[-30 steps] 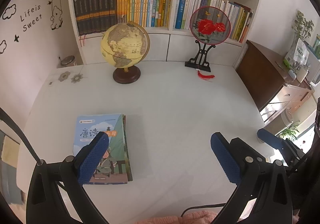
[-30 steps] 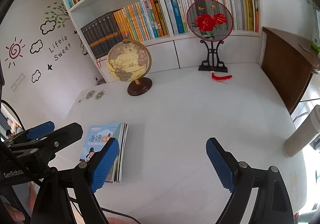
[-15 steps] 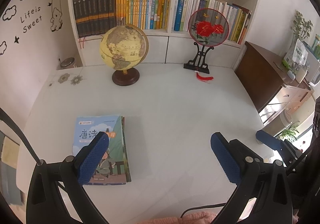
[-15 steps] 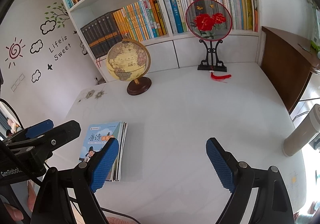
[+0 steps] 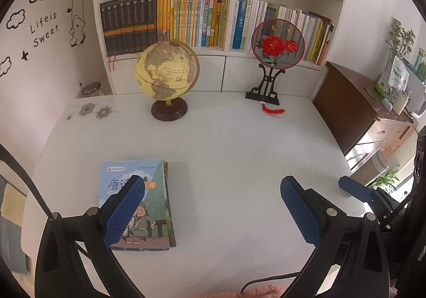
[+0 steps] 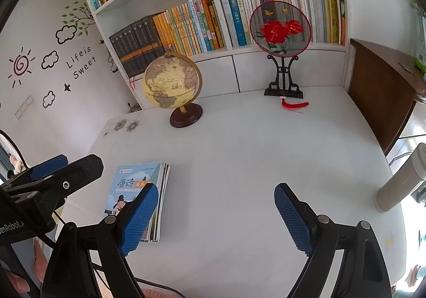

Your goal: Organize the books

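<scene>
The stack of thin books (image 5: 138,205) is lying flat on the table (image 5: 239,154), at 7 o'clock from the globe (image 5: 167,73). Left gripper (image 5: 213,212) and right gripper (image 6: 215,214) are hovering with jaws spread, empty. The books are probably light, floppy and slick; grasp them at the spine edge.

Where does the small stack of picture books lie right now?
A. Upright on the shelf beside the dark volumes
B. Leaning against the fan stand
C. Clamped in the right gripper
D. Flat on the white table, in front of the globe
D: the stack of picture books lies flat on the white table, nearer the camera than the globe, with no gripper pad on it.
</scene>
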`<control>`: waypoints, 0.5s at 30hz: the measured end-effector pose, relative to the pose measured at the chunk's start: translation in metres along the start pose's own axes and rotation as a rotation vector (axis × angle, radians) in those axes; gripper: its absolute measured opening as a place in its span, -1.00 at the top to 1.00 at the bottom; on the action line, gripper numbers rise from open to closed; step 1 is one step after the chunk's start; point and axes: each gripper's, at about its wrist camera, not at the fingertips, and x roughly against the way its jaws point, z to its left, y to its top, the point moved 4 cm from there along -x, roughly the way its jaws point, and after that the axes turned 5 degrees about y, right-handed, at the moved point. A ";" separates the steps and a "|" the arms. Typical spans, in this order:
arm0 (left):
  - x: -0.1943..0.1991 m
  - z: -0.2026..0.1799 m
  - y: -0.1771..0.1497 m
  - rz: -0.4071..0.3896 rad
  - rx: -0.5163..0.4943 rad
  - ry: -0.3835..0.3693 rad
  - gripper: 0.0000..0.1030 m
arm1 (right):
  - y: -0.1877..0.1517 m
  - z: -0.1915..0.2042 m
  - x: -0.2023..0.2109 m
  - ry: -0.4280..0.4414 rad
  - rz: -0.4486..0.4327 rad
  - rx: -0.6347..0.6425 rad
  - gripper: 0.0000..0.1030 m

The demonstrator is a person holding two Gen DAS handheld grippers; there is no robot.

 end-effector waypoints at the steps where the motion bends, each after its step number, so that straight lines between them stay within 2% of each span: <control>1: 0.000 0.001 0.000 0.000 0.001 -0.001 -0.98 | 0.000 0.001 0.000 0.001 0.001 0.000 -0.71; 7: -0.001 0.005 -0.002 0.001 -0.001 0.003 -0.98 | -0.001 0.003 -0.002 0.001 0.004 0.000 -0.71; 15: -0.009 0.015 -0.015 0.049 0.019 -0.008 -0.98 | -0.012 0.018 -0.006 -0.015 0.020 0.036 -0.71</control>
